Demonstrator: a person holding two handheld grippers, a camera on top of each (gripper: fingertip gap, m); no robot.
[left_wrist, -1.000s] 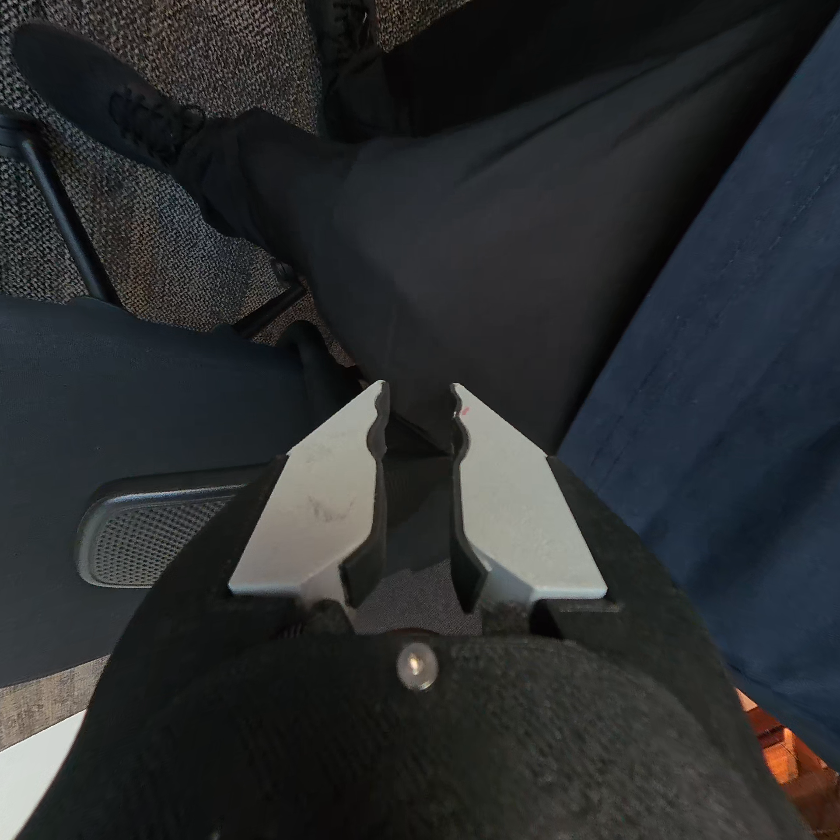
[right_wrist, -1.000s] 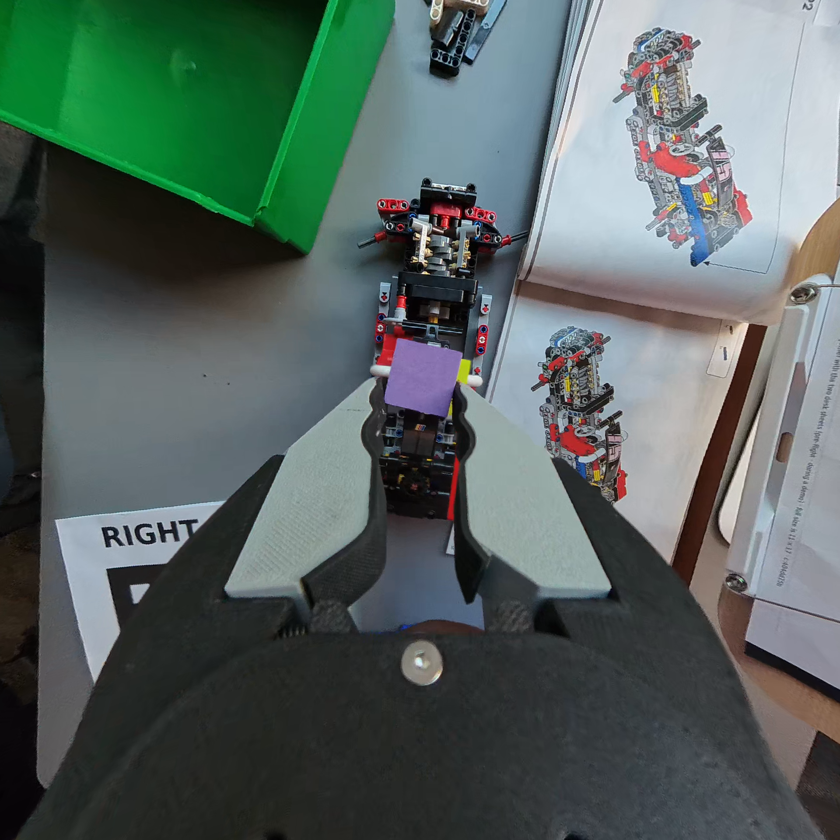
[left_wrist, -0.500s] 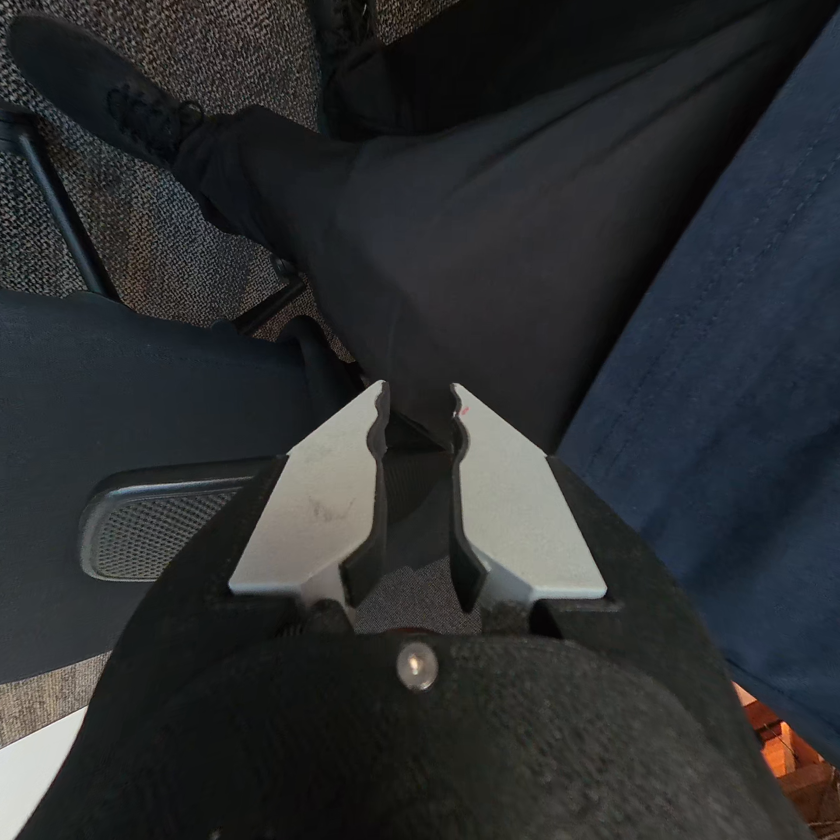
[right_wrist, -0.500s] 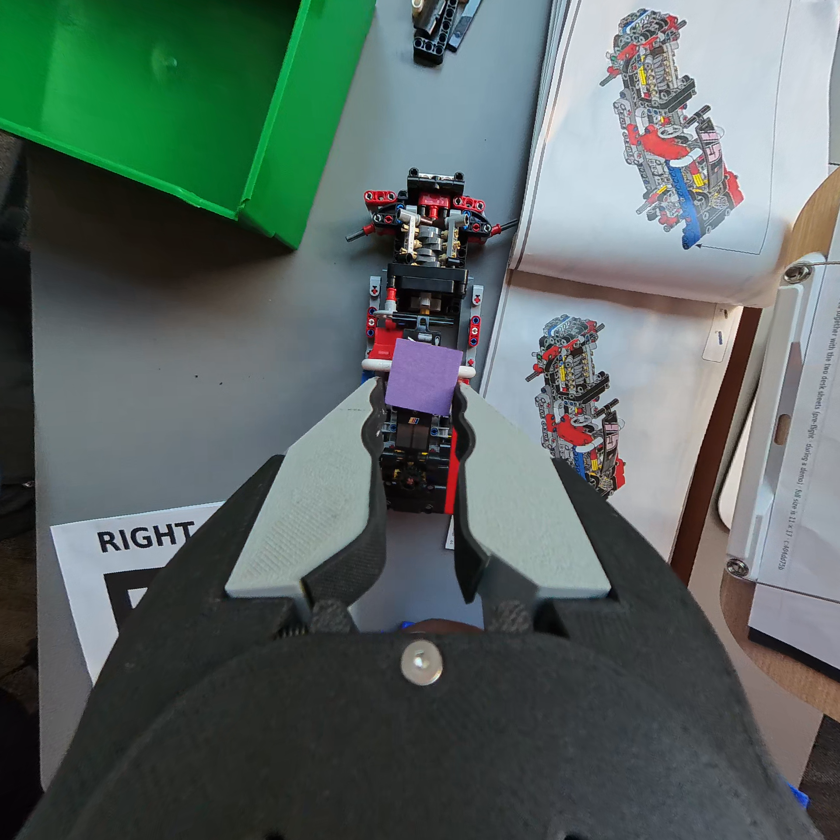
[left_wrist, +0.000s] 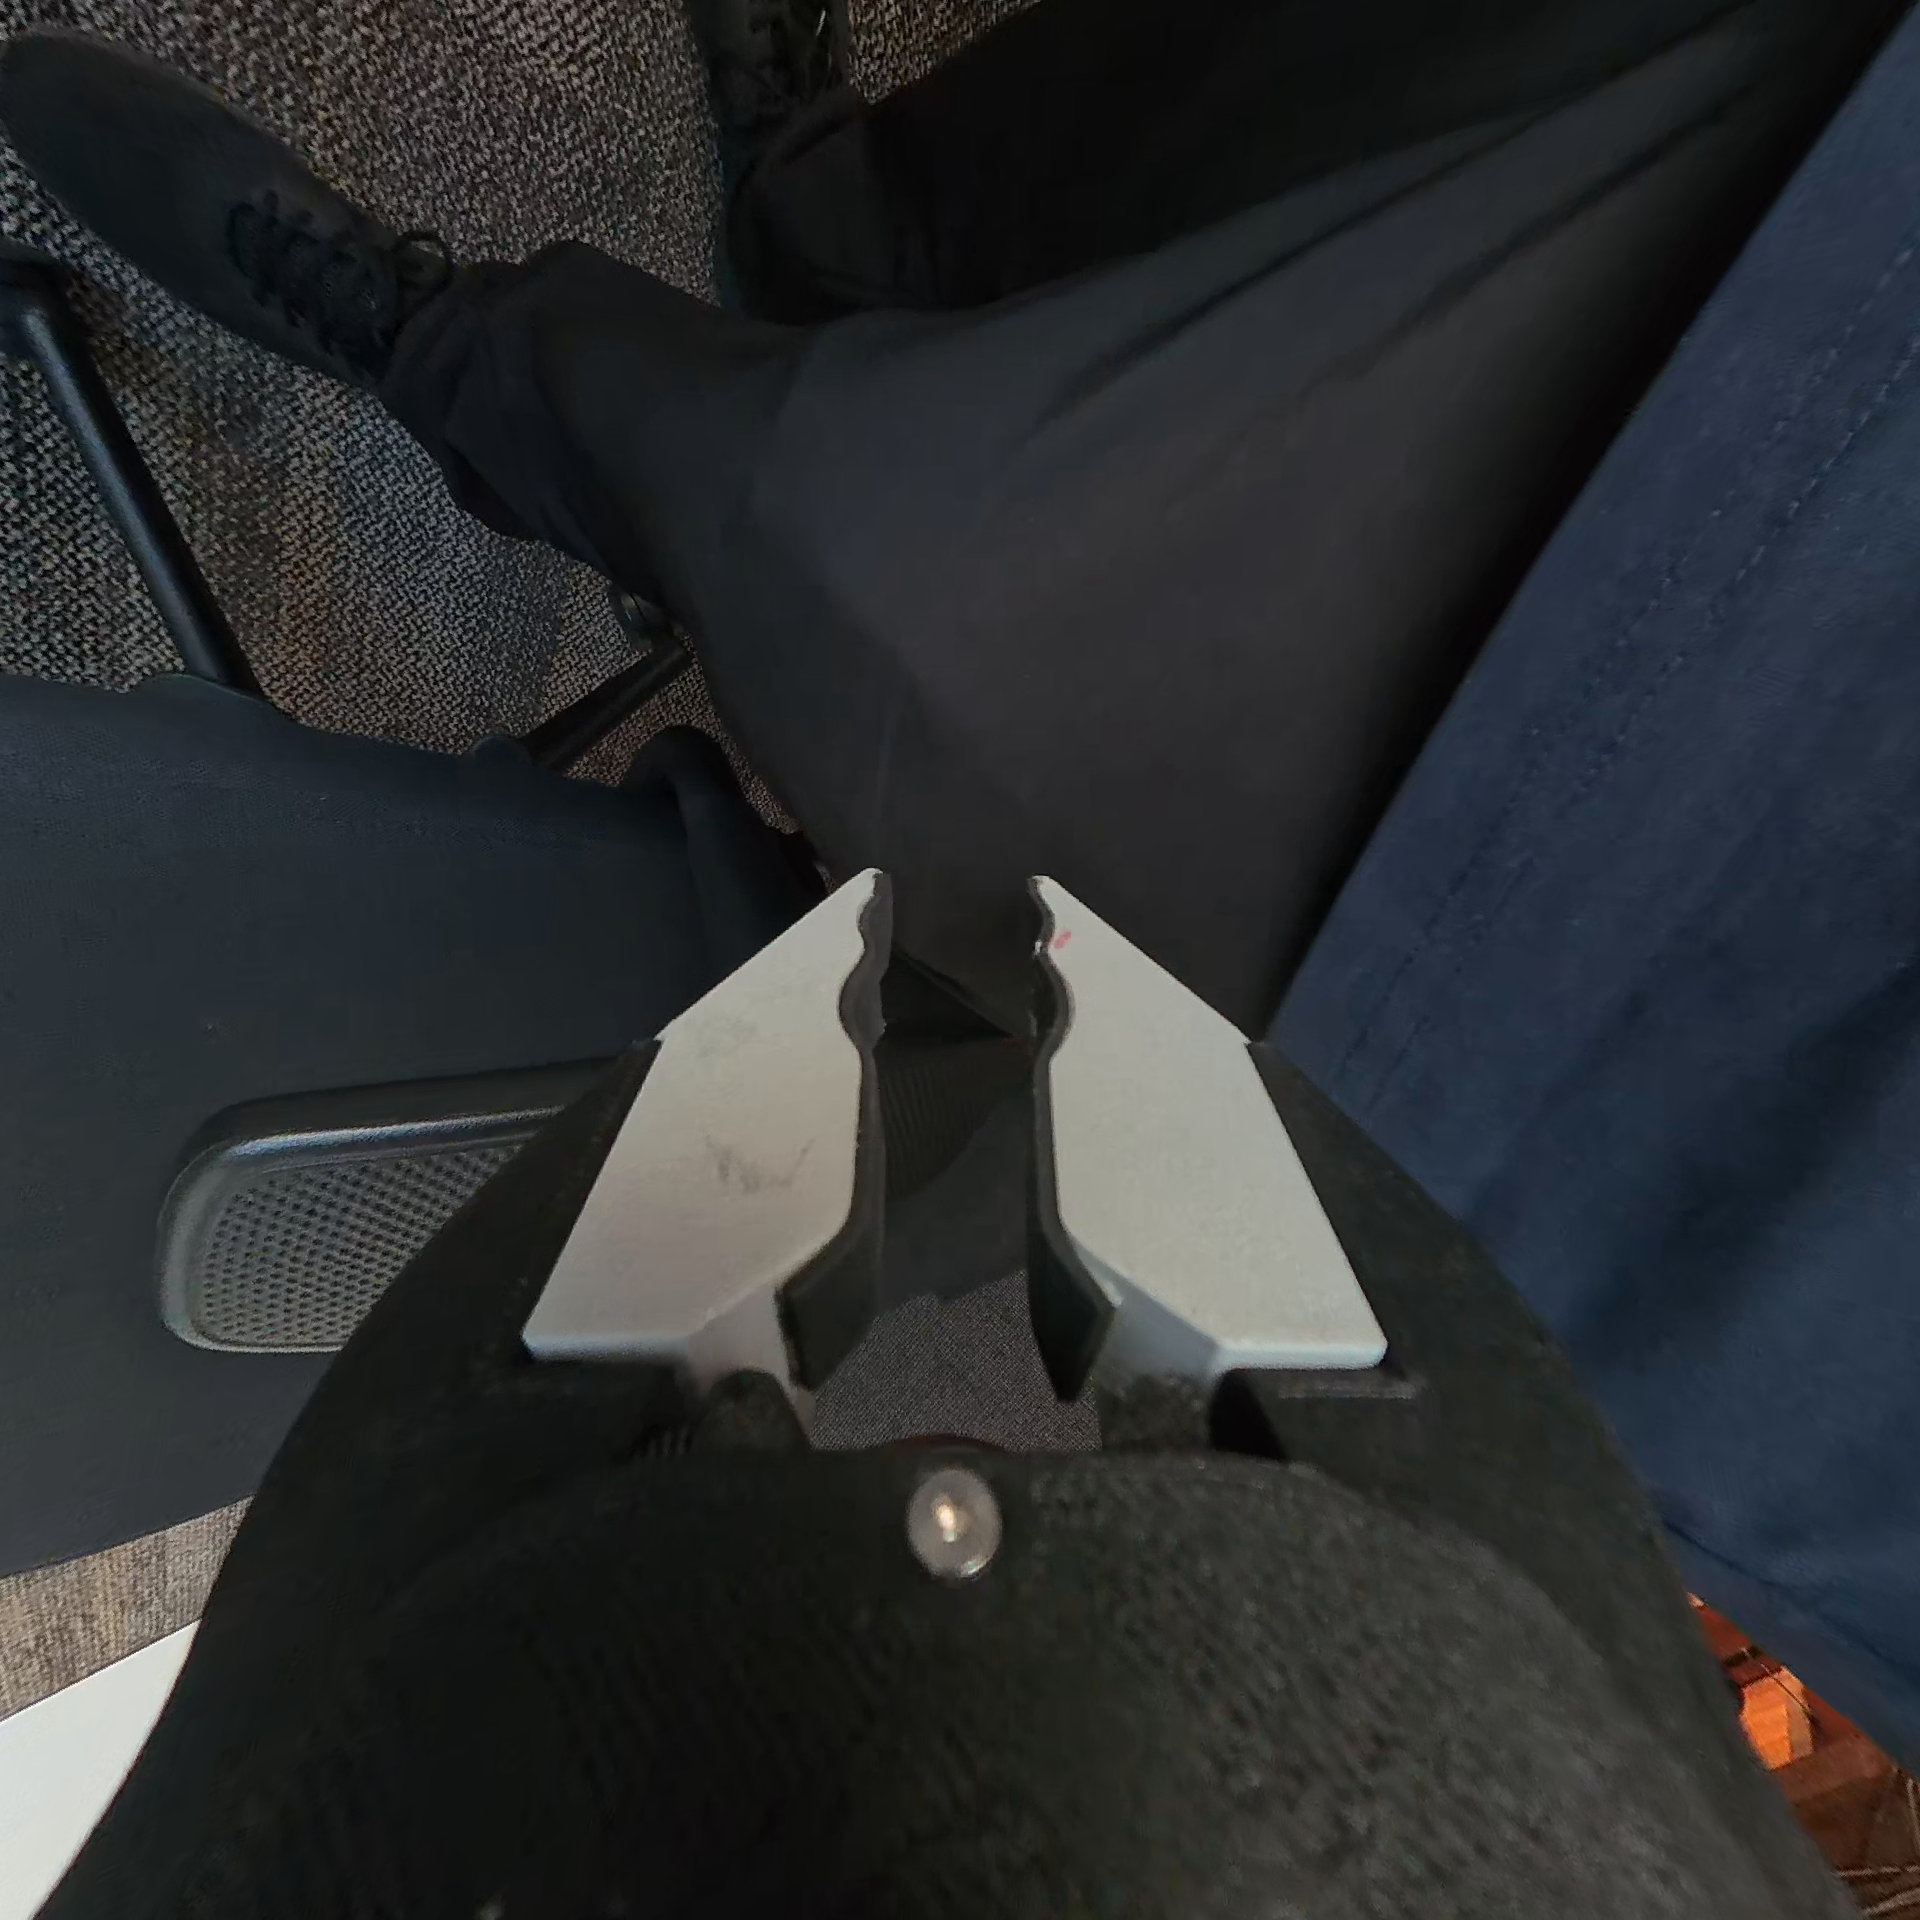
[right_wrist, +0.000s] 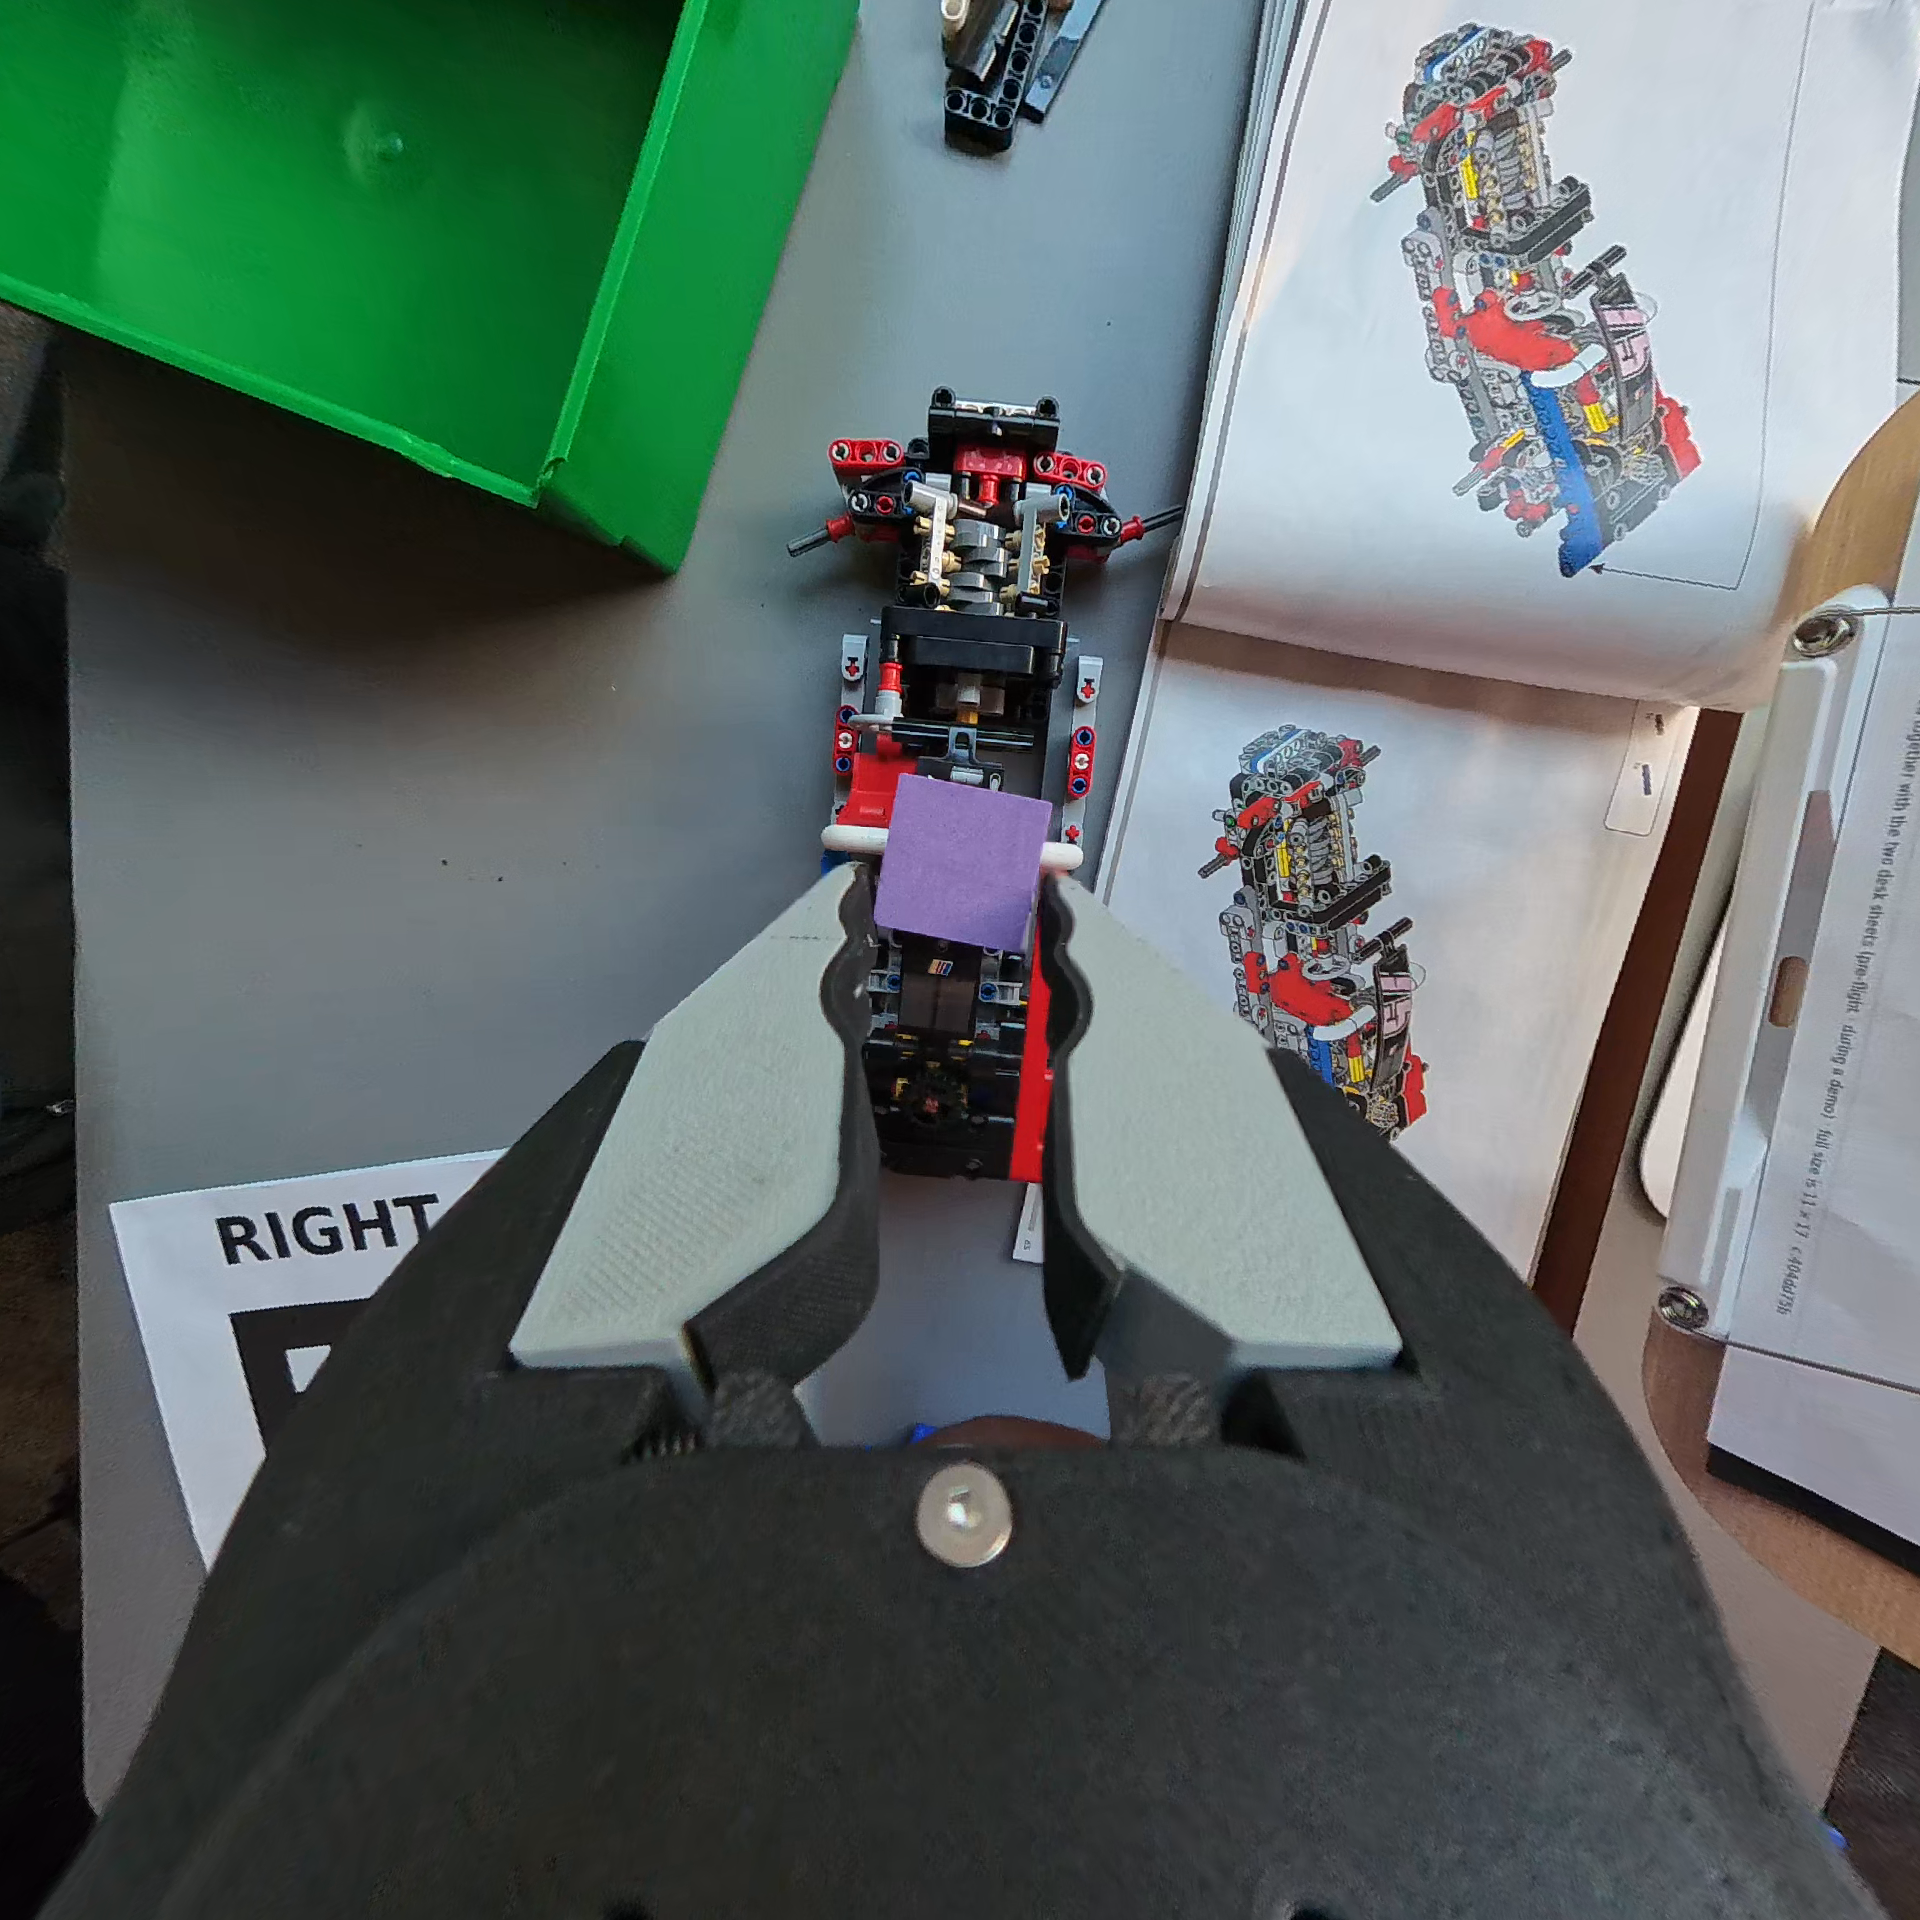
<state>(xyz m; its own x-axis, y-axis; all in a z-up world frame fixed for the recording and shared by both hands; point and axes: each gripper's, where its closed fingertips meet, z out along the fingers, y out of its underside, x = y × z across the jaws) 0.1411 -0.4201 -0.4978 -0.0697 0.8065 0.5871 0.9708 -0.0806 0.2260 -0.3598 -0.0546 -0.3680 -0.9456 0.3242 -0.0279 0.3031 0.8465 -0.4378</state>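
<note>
Left wrist view: a black mesh armrest pad (left_wrist: 312, 1216) is lying at the left edge, with speckled carpet (left_wrist: 260, 499) and a black shoe (left_wrist: 187, 177) beyond it. The left tool (left_wrist: 956, 904) is standing narrowly open with nothing between its fingers, hovering over a dark trouser leg (left_wrist: 1091, 623). A navy garment (left_wrist: 1662, 831) is filling the right side.

Right wrist view: a printed white sheet (right_wrist: 260, 1299) is lying at the near left of the grey bench (right_wrist: 416, 831), and a green bin (right_wrist: 364, 208) is sitting at the far left. At centre, the right tool (right_wrist: 951, 904) is gripping a purple block (right_wrist: 961, 873) at its fingertips, narrowly parted around it, both tips sitting against its sides. The block is hanging over the middle of a brick-built chassis (right_wrist: 977, 582) lying lengthwise on the bench. Loose black pieces (right_wrist: 997, 62) are lying beyond the chassis. An open instruction booklet (right_wrist: 1455, 416) is lying just beside the chassis on the right.
</note>
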